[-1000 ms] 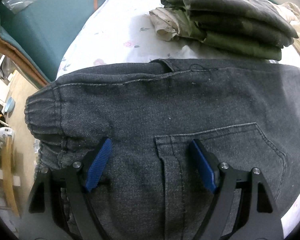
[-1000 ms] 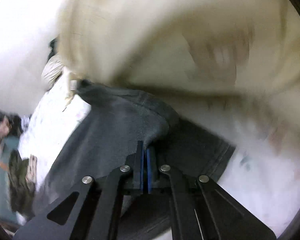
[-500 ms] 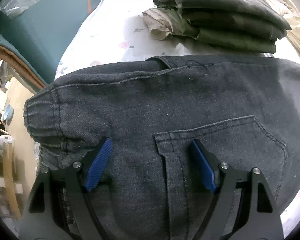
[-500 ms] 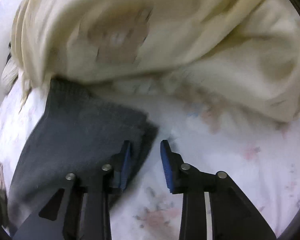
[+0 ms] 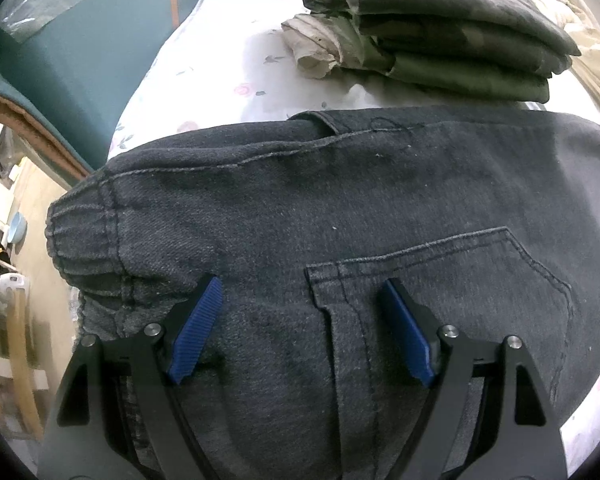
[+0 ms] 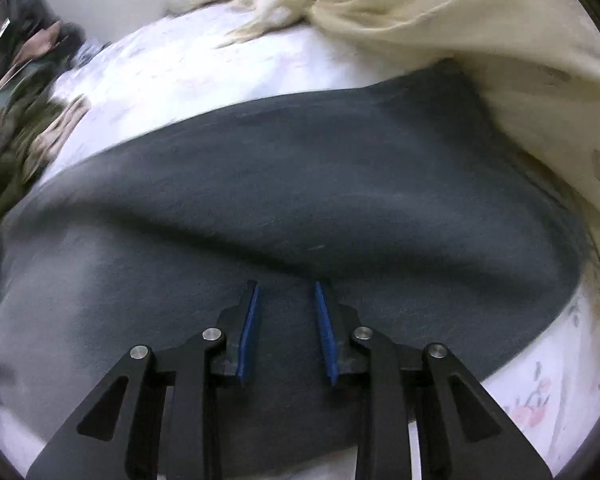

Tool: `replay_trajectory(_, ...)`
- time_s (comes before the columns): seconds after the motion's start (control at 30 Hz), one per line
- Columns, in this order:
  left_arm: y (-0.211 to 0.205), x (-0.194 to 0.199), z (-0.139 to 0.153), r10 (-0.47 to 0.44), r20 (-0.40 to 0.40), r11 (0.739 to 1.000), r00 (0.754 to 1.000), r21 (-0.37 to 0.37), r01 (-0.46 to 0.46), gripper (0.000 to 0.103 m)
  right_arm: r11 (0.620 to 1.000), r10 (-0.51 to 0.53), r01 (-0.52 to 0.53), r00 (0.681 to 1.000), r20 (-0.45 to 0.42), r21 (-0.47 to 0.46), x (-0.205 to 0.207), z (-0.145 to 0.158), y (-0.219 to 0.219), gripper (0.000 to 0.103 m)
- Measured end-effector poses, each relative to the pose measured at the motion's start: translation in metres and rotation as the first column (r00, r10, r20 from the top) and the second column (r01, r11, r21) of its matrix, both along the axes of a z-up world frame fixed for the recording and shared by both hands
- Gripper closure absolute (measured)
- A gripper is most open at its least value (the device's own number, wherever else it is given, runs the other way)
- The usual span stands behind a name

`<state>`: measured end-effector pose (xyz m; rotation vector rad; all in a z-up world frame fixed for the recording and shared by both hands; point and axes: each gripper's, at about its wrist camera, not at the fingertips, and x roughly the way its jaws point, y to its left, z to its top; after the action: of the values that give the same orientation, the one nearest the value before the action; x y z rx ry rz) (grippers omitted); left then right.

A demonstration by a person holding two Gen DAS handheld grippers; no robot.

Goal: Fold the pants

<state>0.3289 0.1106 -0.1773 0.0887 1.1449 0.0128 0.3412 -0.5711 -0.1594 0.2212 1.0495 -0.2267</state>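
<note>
Left gripper (image 5: 300, 320): jaws wide apart, holding nothing, dark pants (image 5: 340, 208) directly beneath, back pocket (image 5: 440, 280) corner between the jaws. Right gripper (image 6: 286, 320): jaws partly apart, holding nothing, over pants fabric. Folded green clothes (image 5: 432, 28) well ahead of left jaws, on the bed (image 5: 220, 60).

Under my left gripper (image 5: 300, 316), black-framed with ribbed blue pads, lie the faded charcoal-black denim pants (image 5: 340, 208), stitched in matching dark thread. They rest on a white bed sheet (image 5: 228, 64) printed with small pink and grey flowers, beside a stack of olive-green camouflage clothes (image 5: 440, 28). My right gripper (image 6: 286, 320) shows the same black and blue, with a cream-yellow crumpled cloth (image 6: 480, 20) nearby.
</note>
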Motion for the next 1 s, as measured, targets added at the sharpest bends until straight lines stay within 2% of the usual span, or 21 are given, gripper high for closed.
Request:
replay_trajectory(0.03, 0.001, 0.0, 0.002, 0.0, -0.002, 1.0, 1.0, -0.007, 0.0, 0.024, 0.996, -0.088, 0.088, 0.996, -0.011, -0.02, -0.007, 0.003, -0.017, 0.103)
replay_trajectory(0.07, 0.003, 0.0, 0.004, 0.004, -0.002, 1.0, 1.0, -0.016, -0.004, 0.025, 0.987, -0.154, 0.153, 0.988, -0.027, -0.047, -0.013, 0.005, -0.029, 0.103)
replay_trajectory(0.1, 0.007, -0.002, 0.01, 0.021, 0.006, 0.999, 1.0, -0.037, -0.021, 0.025, 0.971, -0.218, 0.209, 0.973, -0.071, -0.117, -0.016, 0.007, -0.04, 0.103)
replay_trajectory(0.13, 0.013, -0.004, 0.018, 0.046, 0.021, 0.996, 0.999, -0.076, -0.044, 0.025, 0.957, -0.243, 0.221, 0.964, -0.108, -0.187, -0.017, 0.011, -0.043, 0.103)
replay_trajectory(0.17, 0.021, -0.007, 0.029, 0.08, 0.04, 0.988, 0.996, -0.135, -0.074, 0.025, 0.948, -0.25, 0.217, 0.96, -0.123, -0.233, -0.02, 0.017, -0.046, 0.098)
replay_trajectory(0.2, 0.03, -0.01, 0.041, 0.116, 0.057, 0.976, 0.992, -0.191, -0.103, 0.025, 0.951, -0.24, 0.214, 0.965, -0.1, -0.222, -0.021, 0.026, -0.041, 0.093)
replay_trajectory(0.3, 0.061, -0.031, 0.084, 0.247, 0.135, 0.938, 0.96, -0.281, -0.202, 0.024, 0.983, -0.178, 0.178, 0.984, 0.008, -0.052, -0.037, 0.056, -0.017, 0.092)
replay_trajectory(0.4, 0.091, -0.06, 0.116, 0.378, 0.179, 0.889, 0.908, -0.345, -0.302, 0.022, 0.988, -0.135, 0.126, 0.986, 0.099, 0.087, -0.058, 0.08, 0.027, 0.074)
replay_trajectory(0.43, 0.102, -0.074, 0.125, 0.429, 0.19, 0.864, 0.883, -0.37, -0.341, 0.021, 0.983, -0.13, 0.112, 0.984, 0.119, 0.146, -0.067, 0.086, 0.046, 0.053)
replay_trajectory(0.47, 0.11, -0.088, 0.13, 0.478, 0.194, 0.838, 0.857, -0.393, -0.378, 0.02, 0.976, -0.125, 0.095, 0.982, 0.141, 0.198, -0.082, 0.091, 0.059, 0.039)
replay_trajectory(0.57, 0.122, -0.127, 0.12, 0.569, 0.154, 0.766, 0.808, -0.456, -0.453, 0.017, 0.936, -0.092, 0.027, 0.981, 0.172, 0.35, -0.113, 0.097, 0.115, 0.037)
replay_trajectory(0.6, 0.122, -0.135, 0.113, 0.582, 0.127, 0.746, 0.803, -0.476, -0.466, 0.017, 0.918, -0.072, 0.0, 0.983, 0.167, 0.396, -0.12, 0.096, 0.128, 0.037)
replay_trajectory(0.67, 0.119, -0.154, 0.088, 0.62, 0.028, 0.657, 0.784, -0.565, -0.499, 0.017, 0.897, -0.01, -0.055, 0.99, 0.144, 0.439, -0.136, 0.091, 0.152, 0.037)
replay_trajectory(0.7, 0.115, -0.165, 0.069, 0.637, -0.028, 0.589, 0.77, -0.628, -0.51, 0.017, 0.892, 0.025, -0.084, 0.99, 0.138, 0.444, -0.145, 0.092, 0.164, 0.037)
replay_trajectory(0.77, 0.108, -0.186, 0.042, 0.668, -0.07, 0.498, 0.741, -0.699, -0.514, 0.017, 0.882, 0.039, -0.1, 0.989, 0.14, 0.461, -0.15, 0.089, 0.169, 0.037)
replay_trajectory(0.9, 0.101, -0.208, -0.005, 0.715, -0.061, 0.397, 0.696, -0.785, -0.476, 0.019, 0.855, -0.003, -0.053, 0.994, 0.107, 0.516, -0.172, 0.081, 0.162, 0.036)
replay_trajectory(1.0, 0.109, -0.21, -0.021, 0.733, -0.058, 0.361, 0.678, -0.812, -0.459, 0.02, 0.844, -0.048, 0.006, 0.997, 0.064, 0.536, -0.178, 0.068, 0.151, 0.036)
